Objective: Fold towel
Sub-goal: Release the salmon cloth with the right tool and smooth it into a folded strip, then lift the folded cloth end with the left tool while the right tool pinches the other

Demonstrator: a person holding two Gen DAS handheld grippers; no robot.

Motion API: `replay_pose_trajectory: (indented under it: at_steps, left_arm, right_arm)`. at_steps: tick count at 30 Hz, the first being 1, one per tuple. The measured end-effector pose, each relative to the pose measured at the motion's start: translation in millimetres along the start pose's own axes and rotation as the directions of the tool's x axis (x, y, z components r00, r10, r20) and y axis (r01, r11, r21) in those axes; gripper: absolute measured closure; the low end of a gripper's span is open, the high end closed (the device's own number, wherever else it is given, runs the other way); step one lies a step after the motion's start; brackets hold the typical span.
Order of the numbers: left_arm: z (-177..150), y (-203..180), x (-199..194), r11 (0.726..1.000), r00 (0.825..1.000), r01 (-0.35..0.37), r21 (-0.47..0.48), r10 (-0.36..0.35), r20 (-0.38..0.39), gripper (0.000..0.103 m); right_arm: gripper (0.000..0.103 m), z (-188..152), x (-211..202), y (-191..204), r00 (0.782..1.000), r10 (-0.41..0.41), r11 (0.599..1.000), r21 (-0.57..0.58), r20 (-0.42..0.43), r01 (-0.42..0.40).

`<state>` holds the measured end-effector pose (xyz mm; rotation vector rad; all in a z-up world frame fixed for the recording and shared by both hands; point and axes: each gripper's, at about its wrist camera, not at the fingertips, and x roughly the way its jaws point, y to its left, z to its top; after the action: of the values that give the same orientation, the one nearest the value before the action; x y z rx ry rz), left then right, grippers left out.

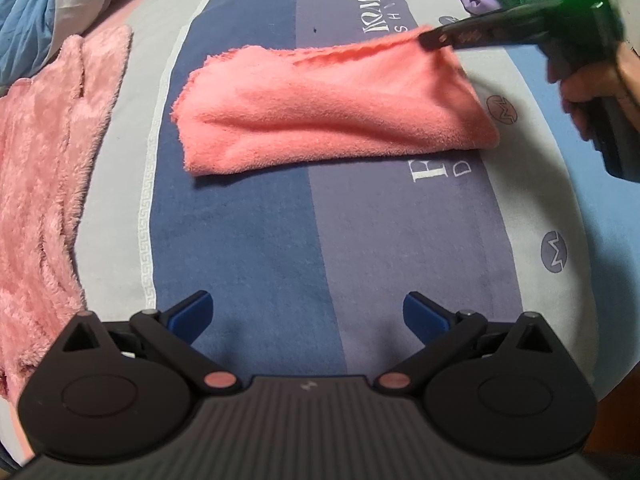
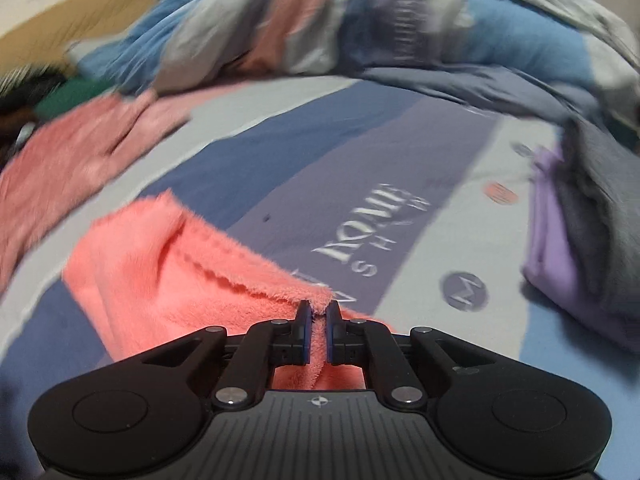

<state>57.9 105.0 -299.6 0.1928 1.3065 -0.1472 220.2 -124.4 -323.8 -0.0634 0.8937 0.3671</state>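
While your right gripper (image 2: pixel 318 312) pinches far right corner of towel (image 1: pixel 332 108), long axis runs left-right; left gripper (image 1: pixel 308 314) wide open, empty, well short

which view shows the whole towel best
The left wrist view: the towel lies folded on the bed, complete, one corner lifted by the right gripper. The right wrist view shows only the pinched part, blurred.

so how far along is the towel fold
Done: the coral towel already lies doubled on the bed sheet. In hand: the right tool pinches its raised corner. Left: carry that corner across and flatten it; the left tool is open, holding nothing.
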Motion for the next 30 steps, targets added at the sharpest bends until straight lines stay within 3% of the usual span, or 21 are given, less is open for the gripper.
replay_pose_trajectory:
  at_steps: [3, 5, 10, 13, 15, 16, 18, 21, 27, 30]
  left_arm:
    - [1, 0, 0, 1.0, 1.0, 0.004, 0.005, -0.004, 0.003, 0.001]
    - [1, 0, 1, 1.0, 1.0, 0.003, 0.01, -0.003, 0.004, 0.001]
    - [-1, 2, 2, 1.0, 1.0, 0.003, 0.001, -0.003, -0.002, 0.001]
    - [-2, 4, 4, 1.0, 1.0, 0.004, -0.007, -0.004, -0.008, 0.001]
    - [-1, 4, 4, 1.0, 1.0, 0.006, -0.01, -0.006, -0.006, 0.001]
    - [-1, 5, 4, 1.0, 1.0, 0.007, -0.011, -0.007, -0.005, 0.001]
    - [0, 4, 4, 1.0, 1.0, 0.01, -0.01, -0.01, -0.004, 0.001]
    - [1, 3, 3, 1.0, 1.0, 0.012, -0.006, -0.012, -0.002, 0.001]
    - [0, 2, 3, 1.0, 1.0, 0.016, -0.006, -0.016, 0.001, 0.001]
    - [4, 5, 3, 0.997, 0.998, 0.057, -0.055, -0.056, 0.008, 0.001]
  right_arm:
    - [0.092, -5, 12, -35, 0.997, 0.003, 0.962, 0.271, -0.082, 0.019]
    - [0.085, -11, 20, -50, 0.994, 0.004, 0.93, 0.366, -0.105, 0.035]
    - [0.079, -12, 4, -33, 0.992, -0.113, 0.952, 0.278, -0.064, 0.126]
    - [0.071, -14, -9, -20, 0.992, -0.122, 0.96, 0.25, -0.034, 0.127]
    - [0.057, -20, -14, -17, 0.994, -0.101, 0.951, 0.291, -0.034, 0.106]
    - [0.056, -24, -17, -17, 0.996, -0.085, 0.942, 0.322, -0.035, 0.092]
    - [0.056, -37, -16, -19, 0.998, -0.046, 0.907, 0.417, -0.046, 0.061]
    - [0.055, -59, -12, -25, 0.998, 0.015, 0.823, 0.568, -0.053, 0.018]
    - [0.055, -88, -4, -39, 0.994, 0.099, 0.646, 0.756, 0.052, -0.104]
    - [0.056, -81, 0, -51, 0.989, 0.13, 0.626, 0.768, 0.072, -0.138]
